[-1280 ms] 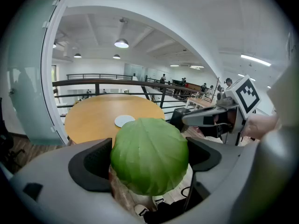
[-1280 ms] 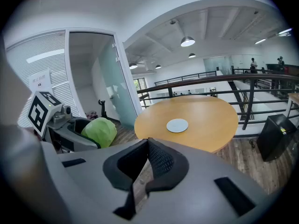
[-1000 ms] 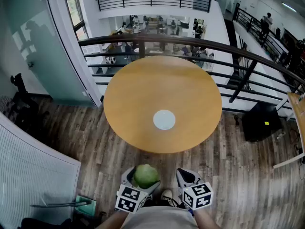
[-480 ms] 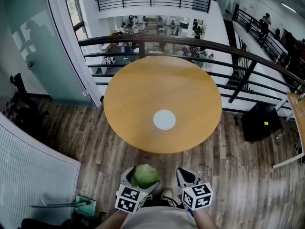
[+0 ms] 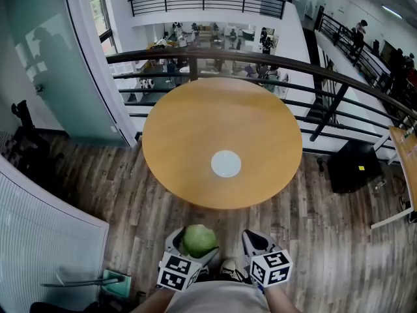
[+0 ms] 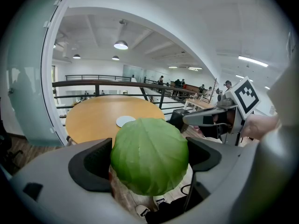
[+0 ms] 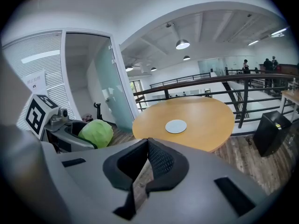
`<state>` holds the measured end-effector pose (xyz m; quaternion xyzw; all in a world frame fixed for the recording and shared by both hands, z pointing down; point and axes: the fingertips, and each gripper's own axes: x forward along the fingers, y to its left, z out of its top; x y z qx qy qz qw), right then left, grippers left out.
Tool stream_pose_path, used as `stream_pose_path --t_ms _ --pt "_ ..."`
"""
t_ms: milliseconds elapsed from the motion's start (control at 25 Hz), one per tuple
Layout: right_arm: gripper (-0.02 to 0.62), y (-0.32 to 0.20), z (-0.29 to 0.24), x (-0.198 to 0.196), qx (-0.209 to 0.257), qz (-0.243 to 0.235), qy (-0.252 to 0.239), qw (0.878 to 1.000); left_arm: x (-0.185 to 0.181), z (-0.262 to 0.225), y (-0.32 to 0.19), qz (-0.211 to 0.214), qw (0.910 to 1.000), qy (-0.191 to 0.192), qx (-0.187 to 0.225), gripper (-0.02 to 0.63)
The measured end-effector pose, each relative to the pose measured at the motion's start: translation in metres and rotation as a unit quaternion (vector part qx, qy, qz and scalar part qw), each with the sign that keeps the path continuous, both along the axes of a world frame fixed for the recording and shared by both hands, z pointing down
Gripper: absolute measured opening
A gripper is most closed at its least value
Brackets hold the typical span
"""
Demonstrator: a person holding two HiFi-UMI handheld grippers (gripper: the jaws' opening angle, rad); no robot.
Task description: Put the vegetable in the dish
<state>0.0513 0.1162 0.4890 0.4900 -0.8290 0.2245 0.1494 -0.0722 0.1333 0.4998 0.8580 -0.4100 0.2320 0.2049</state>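
My left gripper (image 5: 194, 243) is shut on a round green cabbage (image 5: 199, 239), held low over the wooden floor in front of the table. In the left gripper view the cabbage (image 6: 149, 155) fills the gap between both jaws. A small white dish (image 5: 225, 163) lies on the round wooden table (image 5: 195, 122), toward its near side; it also shows as a pale dish (image 7: 176, 126) in the right gripper view. My right gripper (image 5: 255, 243) is shut with nothing in it, its pads (image 7: 161, 160) meeting, just right of the left gripper (image 7: 81, 132).
A curved dark railing (image 5: 313, 70) runs behind the table. A glass partition (image 5: 45, 57) stands at the left and a black box (image 5: 354, 166) sits on the floor at the right. A white slatted panel (image 5: 39, 233) is at the lower left.
The view has shifted very slightly; both grippers and the cabbage keep their places.
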Motion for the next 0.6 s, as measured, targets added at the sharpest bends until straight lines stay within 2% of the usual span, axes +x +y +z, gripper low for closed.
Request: stream_pose_path --t_ms 600 --pt "0.023 0.013 0.004 -0.025 -0.001 0.031 0.007 1.0 -0.032 0.004 0.002 0.025 0.9996 0.009 0.001 0.482"
